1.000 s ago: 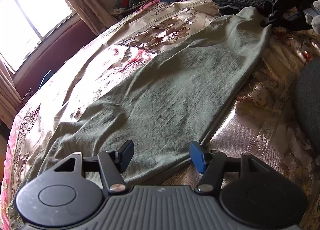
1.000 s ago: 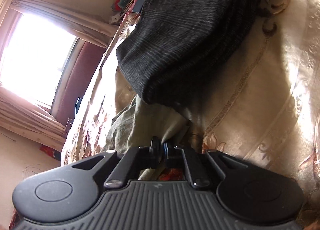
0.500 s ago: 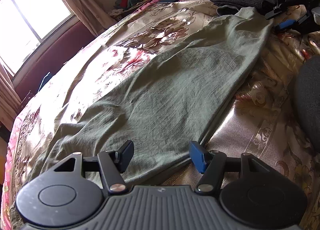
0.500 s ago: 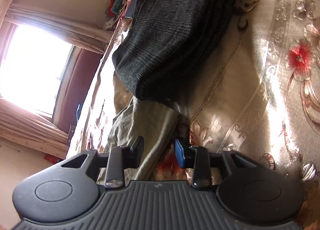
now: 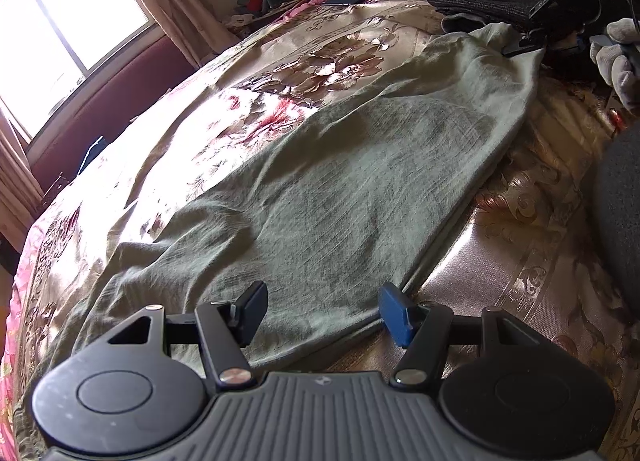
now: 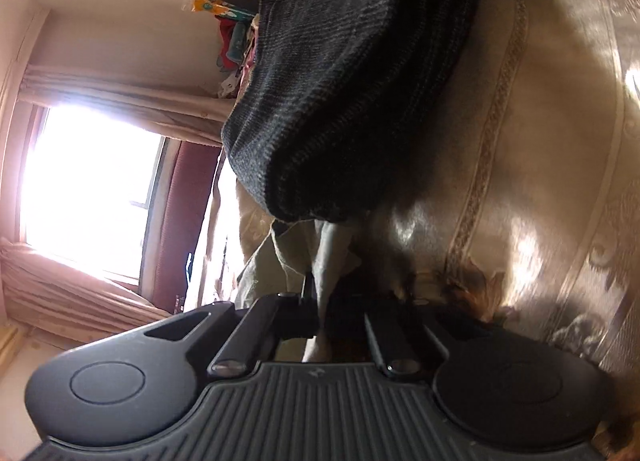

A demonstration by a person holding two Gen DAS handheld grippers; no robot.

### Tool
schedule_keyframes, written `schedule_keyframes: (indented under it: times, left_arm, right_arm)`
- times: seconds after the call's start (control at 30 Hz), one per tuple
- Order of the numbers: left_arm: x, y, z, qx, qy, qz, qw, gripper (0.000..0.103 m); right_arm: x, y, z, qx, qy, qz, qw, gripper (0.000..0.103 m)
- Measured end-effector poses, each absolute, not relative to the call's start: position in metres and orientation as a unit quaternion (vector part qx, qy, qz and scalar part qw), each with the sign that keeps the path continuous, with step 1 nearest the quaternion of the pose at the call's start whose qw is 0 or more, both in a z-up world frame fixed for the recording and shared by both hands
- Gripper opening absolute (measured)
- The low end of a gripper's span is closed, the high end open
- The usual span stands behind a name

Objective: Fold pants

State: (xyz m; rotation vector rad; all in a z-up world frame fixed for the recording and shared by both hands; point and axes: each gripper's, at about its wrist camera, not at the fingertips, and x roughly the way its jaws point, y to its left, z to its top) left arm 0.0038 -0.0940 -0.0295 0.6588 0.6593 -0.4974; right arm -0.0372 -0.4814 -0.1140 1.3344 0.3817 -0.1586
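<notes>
While the left tool (image 5: 322,313) hovered open over the crinkled grey-green linen pants (image 5: 352,189) on the glossy floral bedspread (image 5: 516,229), the right tool (image 6: 320,319) pinched their hem.

Floral bedspread (image 5: 520,229) — green pants (image 5: 340,189) spread flat, dark knit garment (image 5: 480,1) beyond.

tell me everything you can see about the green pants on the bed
The green pants are a muted olive, thin woven-looking fabric, lightly wrinkled. They lie flat and lengthwise on the floral bedspread, looking doubled into one long panel. The near end sits under the open left gripper, whose pads do not press it. At the far end, the right gripper is shut on the cloth, beside the folded dark garment. A raised crease runs across the near left part.
</notes>
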Motion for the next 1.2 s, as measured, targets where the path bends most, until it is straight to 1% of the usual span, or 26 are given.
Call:
schedule_keyframes:
  times: [0.07, 0.13, 0.2, 0.27, 0.33, 0.37, 0.4, 0.5, 0.6, 0.67, 0.7, 0.77, 0.83, 0.97, 1.03, 1.1, 1.2]
  left_arm:
    - [0.001, -0.095, -0.025, 0.318, 0.310, -0.239, 0.863, 0.074]
    - [-0.004, -0.094, -0.020, 0.314, 0.299, -0.244, 0.867, 0.074]
    - [-0.009, -0.097, -0.016, 0.312, 0.289, -0.256, 0.868, 0.075]
    - [-0.010, -0.103, -0.021, 0.318, 0.291, -0.261, 0.864, 0.076]
    - [-0.011, -0.113, -0.033, 0.333, 0.299, -0.252, 0.858, 0.076]
    - [-0.013, -0.115, -0.034, 0.340, 0.293, -0.250, 0.858, 0.076]
    - [-0.015, -0.115, -0.033, 0.344, 0.288, -0.251, 0.858, 0.076]
    - [-0.021, -0.106, -0.026, 0.324, 0.296, -0.277, 0.855, 0.076]
    - [-0.021, -0.101, -0.027, 0.310, 0.303, -0.288, 0.854, 0.076]
    - [-0.022, -0.101, -0.024, 0.306, 0.298, -0.285, 0.858, 0.076]
    - [-0.021, -0.100, -0.023, 0.301, 0.295, -0.282, 0.862, 0.076]
    - [-0.017, -0.099, -0.021, 0.279, 0.304, -0.285, 0.865, 0.076]
    - [-0.008, -0.100, -0.024, 0.252, 0.333, -0.298, 0.858, 0.076]
    - [-0.007, -0.085, -0.020, 0.223, 0.351, -0.302, 0.858, 0.076]
    - [-0.007, -0.065, -0.014, 0.196, 0.358, -0.289, 0.866, 0.076]
    - [-0.006, -0.042, -0.002, 0.160, 0.359, -0.267, 0.880, 0.076]
    - [-0.005, 0.001, 0.020, 0.087, 0.350, -0.231, 0.904, 0.076]
  right_arm:
    - [-0.051, -0.480, -0.093, 0.627, 0.133, -0.042, 0.767, 0.005]
    - [-0.069, -0.480, -0.050, 0.614, 0.091, -0.010, 0.784, 0.005]
    - [-0.079, -0.478, -0.014, 0.560, 0.072, -0.014, 0.825, 0.004]
    - [-0.074, -0.481, -0.009, 0.521, 0.107, -0.055, 0.845, 0.004]
    - [-0.060, -0.494, -0.039, 0.543, 0.199, -0.121, 0.807, 0.005]
    - [-0.061, -0.499, -0.053, 0.563, 0.223, -0.137, 0.784, 0.005]
    - [-0.072, -0.497, -0.061, 0.578, 0.212, -0.131, 0.777, 0.005]
    - [-0.096, -0.484, -0.054, 0.559, 0.179, -0.134, 0.798, 0.005]
    - [-0.093, -0.488, -0.063, 0.583, 0.208, -0.147, 0.772, 0.005]
    - [-0.093, -0.481, -0.045, 0.579, 0.177, -0.125, 0.786, 0.005]
    - [-0.089, -0.478, -0.028, 0.557, 0.165, -0.118, 0.805, 0.005]
    - [-0.075, -0.466, 0.002, 0.508, 0.165, -0.110, 0.838, 0.005]
    - [-0.057, -0.453, 0.025, 0.486, 0.174, -0.091, 0.852, 0.005]
    - [-0.015, -0.389, 0.077, 0.416, 0.183, -0.011, 0.891, 0.005]
    - [0.011, -0.348, 0.095, 0.391, 0.198, 0.042, 0.898, 0.005]
    - [0.036, -0.300, 0.106, 0.357, 0.222, 0.090, 0.903, 0.005]
    - [0.071, -0.210, 0.112, 0.277, 0.265, 0.157, 0.910, 0.005]
